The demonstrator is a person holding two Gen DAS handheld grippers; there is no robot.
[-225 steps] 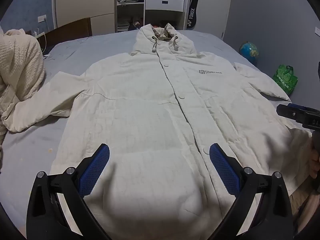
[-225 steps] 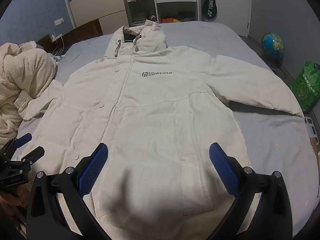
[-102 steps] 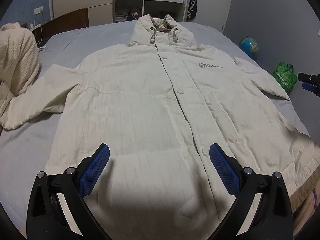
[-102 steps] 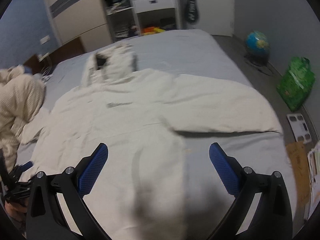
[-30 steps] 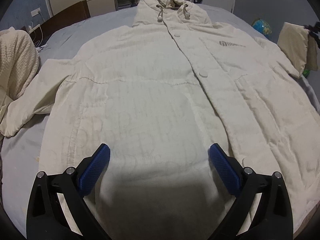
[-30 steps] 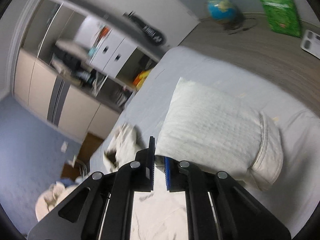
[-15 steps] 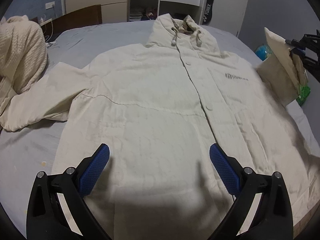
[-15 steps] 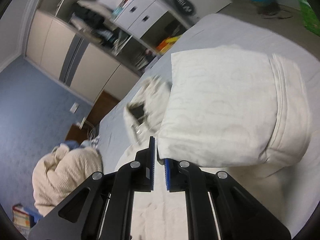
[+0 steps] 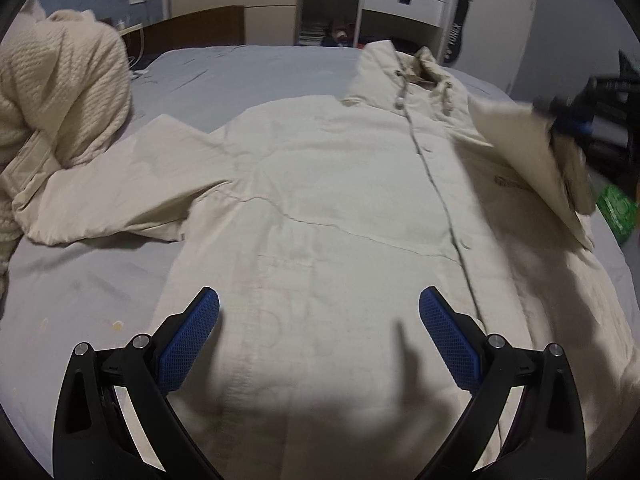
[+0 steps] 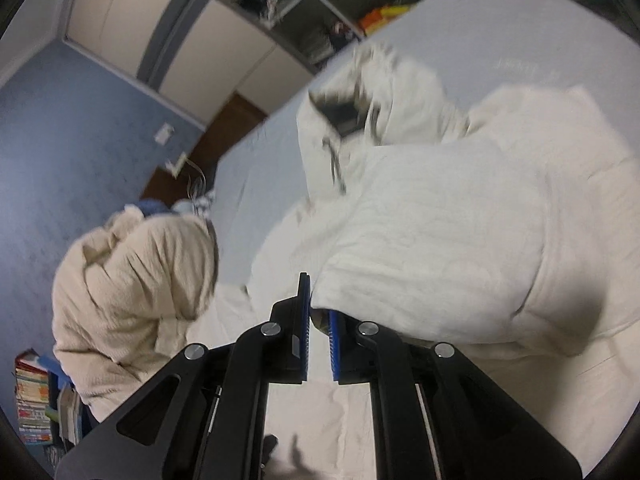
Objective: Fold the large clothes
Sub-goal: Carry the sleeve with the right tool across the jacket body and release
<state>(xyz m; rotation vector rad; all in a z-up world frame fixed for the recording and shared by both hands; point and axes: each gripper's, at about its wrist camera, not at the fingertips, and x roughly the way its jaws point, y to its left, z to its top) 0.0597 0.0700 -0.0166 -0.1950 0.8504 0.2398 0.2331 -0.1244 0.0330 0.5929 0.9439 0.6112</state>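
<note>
One sleeve (image 10: 432, 232) clamped in rt gripper (image 10: 318, 320), lifted over coat (image 9: 320, 208); left gripper (image 9: 318, 336) open

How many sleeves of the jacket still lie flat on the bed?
1: the sleeve beside the knitted blanket. The other sleeve is lifted over the jacket by the right gripper.

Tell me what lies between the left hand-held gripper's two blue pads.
Only the jacket front, flat on the bed, in the left wrist view; the left hand-held gripper holds nothing.
</note>
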